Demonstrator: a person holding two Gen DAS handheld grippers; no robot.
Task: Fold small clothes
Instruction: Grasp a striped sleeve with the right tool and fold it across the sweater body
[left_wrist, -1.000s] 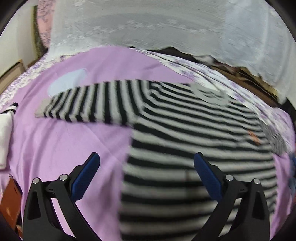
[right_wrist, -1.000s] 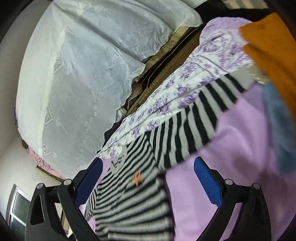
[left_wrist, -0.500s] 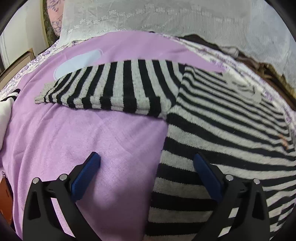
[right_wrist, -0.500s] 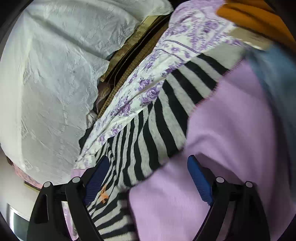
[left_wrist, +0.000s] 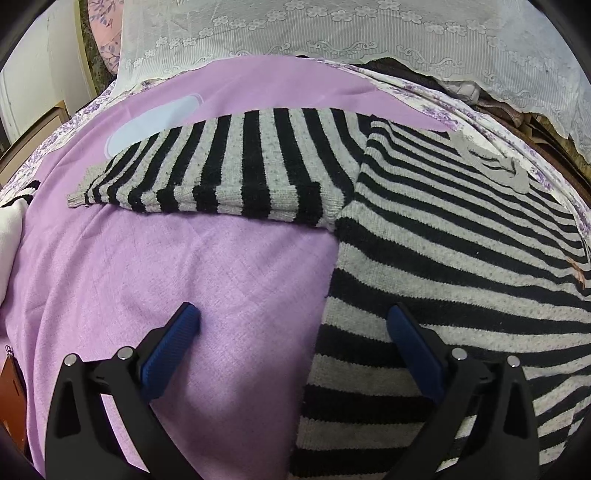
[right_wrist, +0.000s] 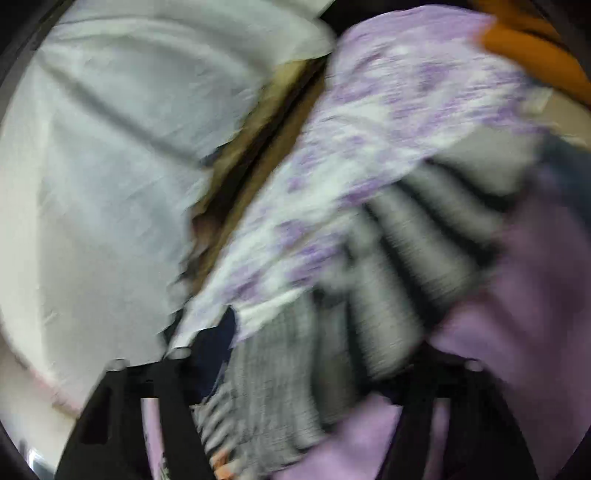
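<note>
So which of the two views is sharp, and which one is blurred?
Left wrist view: sharp, the knit of the striped sweater shows clearly, edges bent by fisheye. Right wrist view: strong motion blur, the sweater stripes smear, and the right gripper is hard to read.

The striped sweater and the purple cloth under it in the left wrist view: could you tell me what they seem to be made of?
The striped sweater looks like a matte, slightly fuzzy knit, probably wool or acrylic: rows of stitches show in its grey bands. The purple cloth looks like a thin, matte fabric with a fine fuzzy weave and soft creases; the fibre cannot be told.
</note>
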